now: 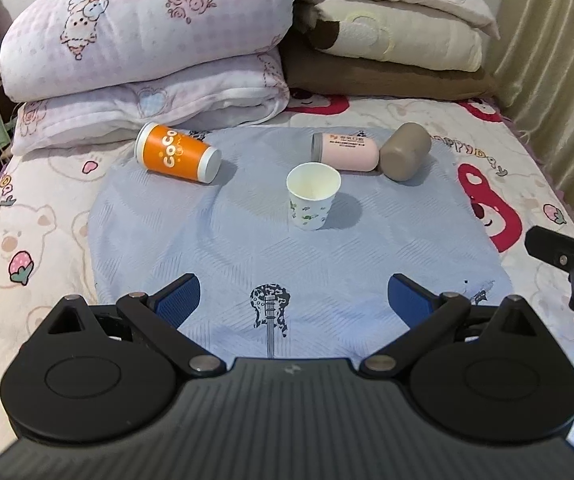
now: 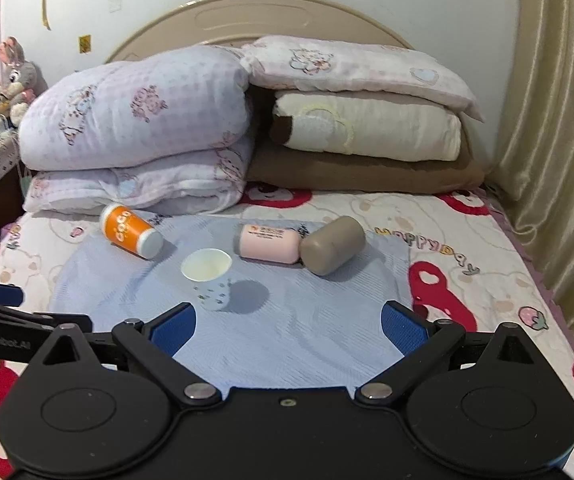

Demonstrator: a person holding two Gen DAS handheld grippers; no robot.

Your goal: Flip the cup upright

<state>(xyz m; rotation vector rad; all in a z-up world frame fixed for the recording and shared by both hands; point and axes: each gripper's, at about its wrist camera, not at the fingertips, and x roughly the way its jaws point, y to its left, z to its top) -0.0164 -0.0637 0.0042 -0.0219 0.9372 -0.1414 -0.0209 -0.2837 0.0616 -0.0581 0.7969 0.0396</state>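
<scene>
A small white paper cup (image 1: 313, 196) with a green print stands upright on the blue cloth (image 1: 247, 248); it also shows in the right wrist view (image 2: 209, 278). An orange CoCo cup (image 1: 177, 154) (image 2: 131, 231) lies on its side at the left. A pink cup (image 1: 345, 151) (image 2: 269, 243) and a taupe cup (image 1: 405, 151) (image 2: 332, 245) lie on their sides, touching each other. My left gripper (image 1: 293, 300) is open and empty, well short of the paper cup. My right gripper (image 2: 289, 326) is open and empty, just right of the paper cup.
Folded quilts (image 1: 147, 40) and stacked pillows (image 1: 391, 32) fill the head of the bed behind the cups. A curtain (image 2: 559, 120) hangs along the right edge. A nightstand with plush toys (image 2: 11, 76) stands at the left. The right gripper's body (image 1: 567, 256) shows at the left view's right edge.
</scene>
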